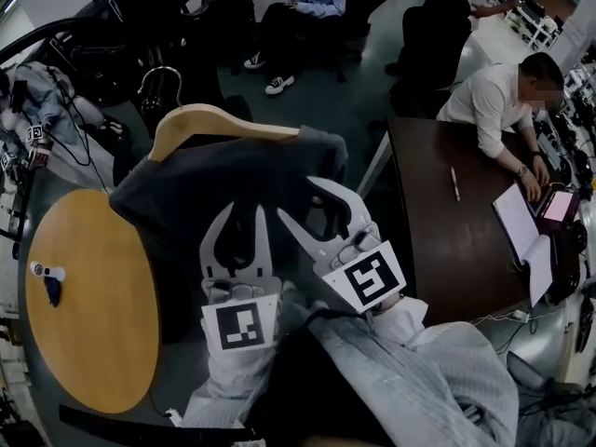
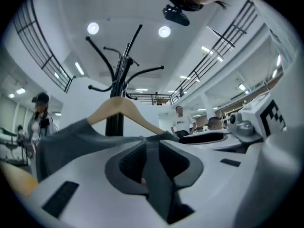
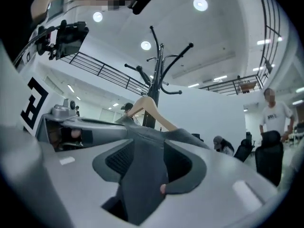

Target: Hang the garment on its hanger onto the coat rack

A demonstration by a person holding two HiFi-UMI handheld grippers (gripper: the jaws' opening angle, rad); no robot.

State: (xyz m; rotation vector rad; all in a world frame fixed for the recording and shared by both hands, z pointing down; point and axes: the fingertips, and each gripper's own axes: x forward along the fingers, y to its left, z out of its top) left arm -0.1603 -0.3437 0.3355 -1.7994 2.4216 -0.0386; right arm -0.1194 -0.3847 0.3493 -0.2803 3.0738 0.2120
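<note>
A dark grey garment (image 1: 223, 189) hangs on a wooden hanger (image 1: 219, 124) with a metal hook (image 1: 160, 80), held up in the air in front of me. My left gripper (image 1: 240, 223) is shut on a fold of the garment's lower part, and the right gripper (image 1: 323, 210) beside it pinches the cloth as well. In the left gripper view a strip of grey fabric (image 2: 154, 175) runs between the pads, with the hanger (image 2: 124, 109) and the black coat rack (image 2: 121, 75) beyond. The right gripper view shows thicker cloth (image 3: 142, 175) filling the jaws, with the hanger (image 3: 151, 109) below the coat rack (image 3: 159, 75).
A round wooden table (image 1: 93, 343) stands at my left with a small object (image 1: 47, 276) on it. At the right a dark brown desk (image 1: 438, 250) has a person (image 1: 494, 101) writing at it. Another person (image 1: 298, 12) sits at the back among black chairs.
</note>
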